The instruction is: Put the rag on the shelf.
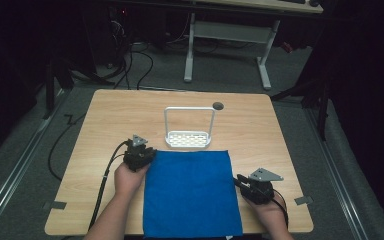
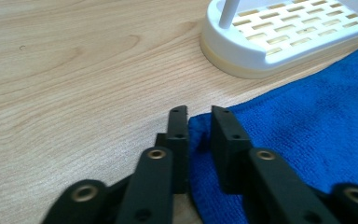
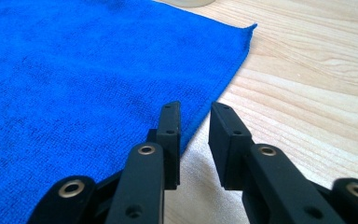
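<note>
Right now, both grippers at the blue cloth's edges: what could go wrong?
1. The left gripper has only the blue cloth's far left corner between its jaws; a thin bite like that may slip on lifting.
2. The right gripper straddles the cloth's right edge with a visible gap, so closing could miss the fabric.
3. The white rack stands against the cloth's far edge; dragging could knock it.

- High view: fixed above the person's side, looks forward and down; takes in the whole table (image 1: 105,115), floor beyond.
- Left gripper view: rides low, close to the tabletop, looks along its jaws at the blue cloth (image 2: 307,140) corner and white rack (image 2: 279,42).
- Right gripper view: low, close, along the cloth's other edge.
- All three share the blue cloth; high and left gripper views share the rack.
</note>
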Tool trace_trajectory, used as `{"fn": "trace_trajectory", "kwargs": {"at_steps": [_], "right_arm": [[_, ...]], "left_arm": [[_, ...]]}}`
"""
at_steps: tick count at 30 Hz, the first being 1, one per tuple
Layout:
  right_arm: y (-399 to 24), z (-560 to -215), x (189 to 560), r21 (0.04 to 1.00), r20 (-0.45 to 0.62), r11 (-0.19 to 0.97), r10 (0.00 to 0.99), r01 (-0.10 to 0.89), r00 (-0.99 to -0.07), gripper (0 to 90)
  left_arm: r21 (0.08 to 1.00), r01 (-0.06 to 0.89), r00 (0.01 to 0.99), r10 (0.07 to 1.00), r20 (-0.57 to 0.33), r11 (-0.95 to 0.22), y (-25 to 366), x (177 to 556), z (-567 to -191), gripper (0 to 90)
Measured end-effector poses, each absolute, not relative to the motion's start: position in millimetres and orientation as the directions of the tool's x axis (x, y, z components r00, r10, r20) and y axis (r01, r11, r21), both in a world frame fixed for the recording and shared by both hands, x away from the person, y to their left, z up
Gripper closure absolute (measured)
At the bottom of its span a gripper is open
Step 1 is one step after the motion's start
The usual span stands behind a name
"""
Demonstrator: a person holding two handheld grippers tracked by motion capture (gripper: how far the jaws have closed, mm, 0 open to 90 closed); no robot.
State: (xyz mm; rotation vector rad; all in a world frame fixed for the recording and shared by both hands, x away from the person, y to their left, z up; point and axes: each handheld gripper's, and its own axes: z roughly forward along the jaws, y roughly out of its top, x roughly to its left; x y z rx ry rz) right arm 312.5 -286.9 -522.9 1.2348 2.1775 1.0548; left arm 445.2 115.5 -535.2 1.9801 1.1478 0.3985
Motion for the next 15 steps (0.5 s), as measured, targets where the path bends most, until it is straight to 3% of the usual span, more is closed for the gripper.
{"fn": "trace_trajectory", "kwargs": {"at_steps": [5,12,15], "right_arm": [[-289,-524,312,0.788,0.023,0.293,0.865,0.542,-0.501,68.5],[-287,-519,324,0.791,0.069,0.226,0.891,0.568,-0.449,65.5],[-282,-516,338,0.792,0.034,0.239,0.901,0.562,-0.432,65.6]], "left_arm": [[0.76,0.594,0.535,0.835,-0.127,-0.265,116,445,-535,86.3],[0.769,0.59,0.538,0.83,-0.146,-0.247,118,445,-535,86.7],[0.761,0.602,0.537,0.827,-0.164,-0.24,118,446,-535,86.6]]}}
